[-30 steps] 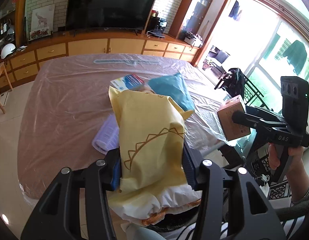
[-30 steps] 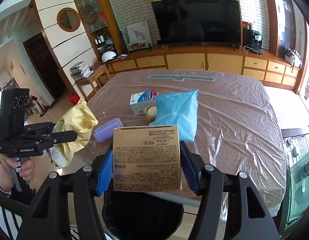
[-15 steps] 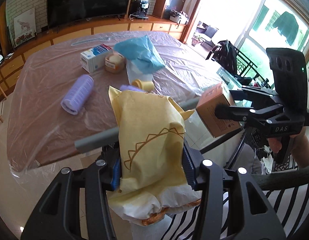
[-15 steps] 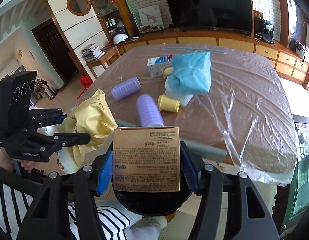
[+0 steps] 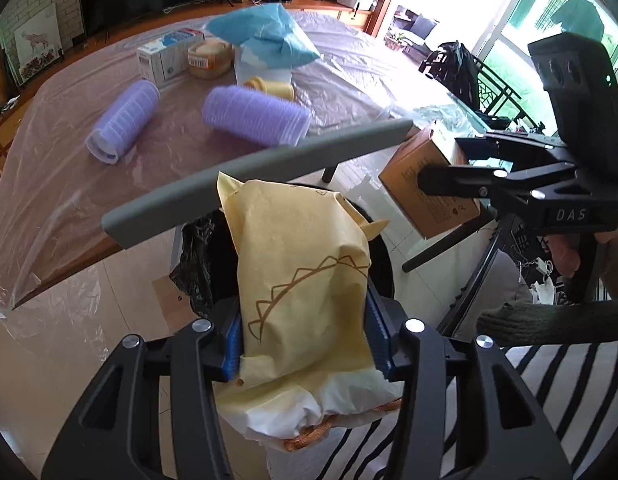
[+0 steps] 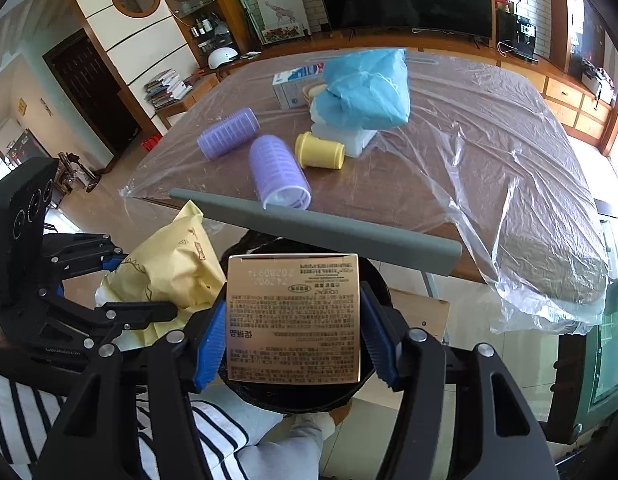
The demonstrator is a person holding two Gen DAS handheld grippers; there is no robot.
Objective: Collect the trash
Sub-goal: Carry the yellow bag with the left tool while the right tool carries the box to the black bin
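Both tongs hang over the black bin (image 6: 373, 276) just beneath them, the left gripper (image 5: 305, 332) grasping a yellow bag (image 5: 305, 280) (long axis running forward), the right gripper (image 6: 295, 336) clenching a gold box (image 6: 293, 316).

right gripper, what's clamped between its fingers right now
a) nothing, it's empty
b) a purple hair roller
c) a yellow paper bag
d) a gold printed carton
d: in the right wrist view the right gripper has its blue pads pressed against both sides of the gold printed carton, held over the black bin; the yellow paper bag is in the left gripper.
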